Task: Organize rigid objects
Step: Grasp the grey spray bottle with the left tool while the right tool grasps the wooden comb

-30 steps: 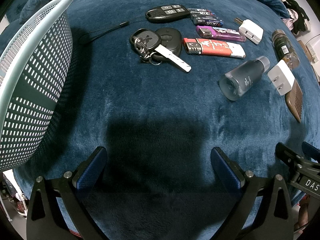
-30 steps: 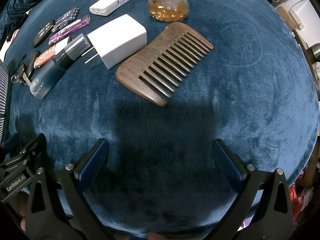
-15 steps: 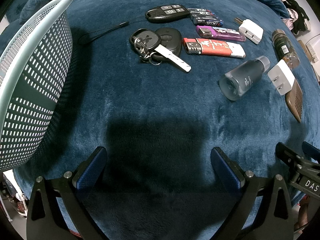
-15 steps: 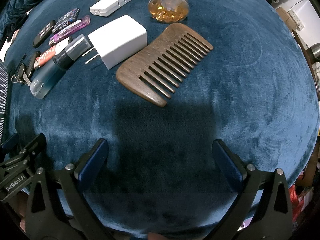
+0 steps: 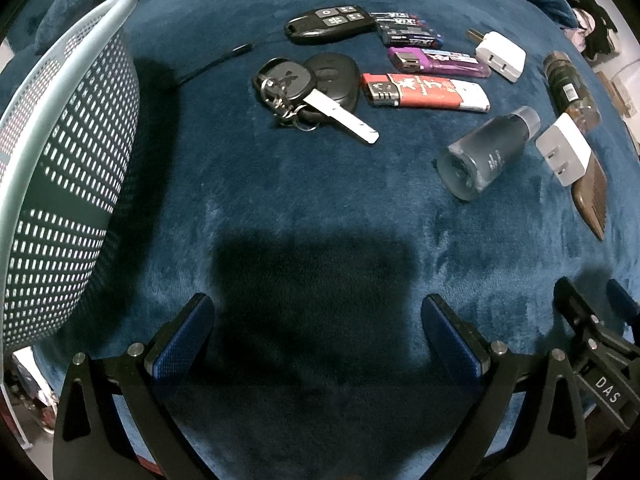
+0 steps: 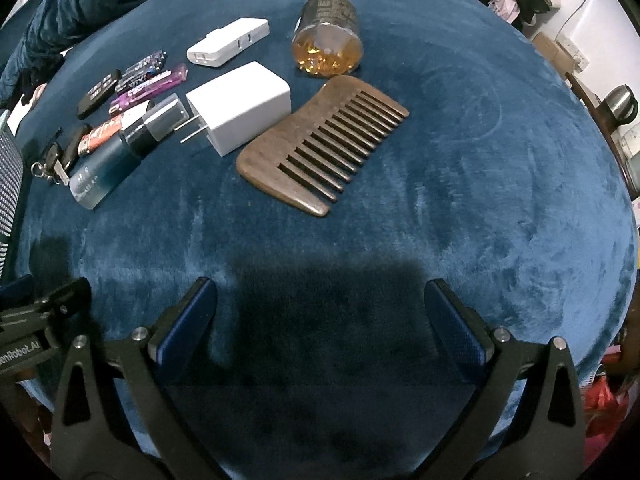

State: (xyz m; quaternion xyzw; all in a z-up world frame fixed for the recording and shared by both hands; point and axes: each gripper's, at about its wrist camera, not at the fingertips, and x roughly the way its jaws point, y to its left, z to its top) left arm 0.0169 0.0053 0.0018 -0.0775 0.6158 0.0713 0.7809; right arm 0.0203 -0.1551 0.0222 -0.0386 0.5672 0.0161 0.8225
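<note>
Small items lie scattered on a blue plush surface. In the left wrist view: car keys (image 5: 308,88), a black remote (image 5: 330,24), a red lighter (image 5: 424,92), a purple lighter (image 5: 436,62) and a grey bottle (image 5: 486,154). A pale mesh basket (image 5: 60,184) stands at the left. My left gripper (image 5: 316,320) is open, well short of the keys. In the right wrist view a wooden comb (image 6: 320,148), a white charger (image 6: 240,106) and an amber pill bottle (image 6: 328,38) lie ahead of my open right gripper (image 6: 320,304).
A second white plug (image 6: 228,42) and batteries (image 5: 408,36) lie at the back. The right gripper's tip (image 5: 580,320) shows at the left view's lower right. A power strip and a dark mug sit off the surface at the far right.
</note>
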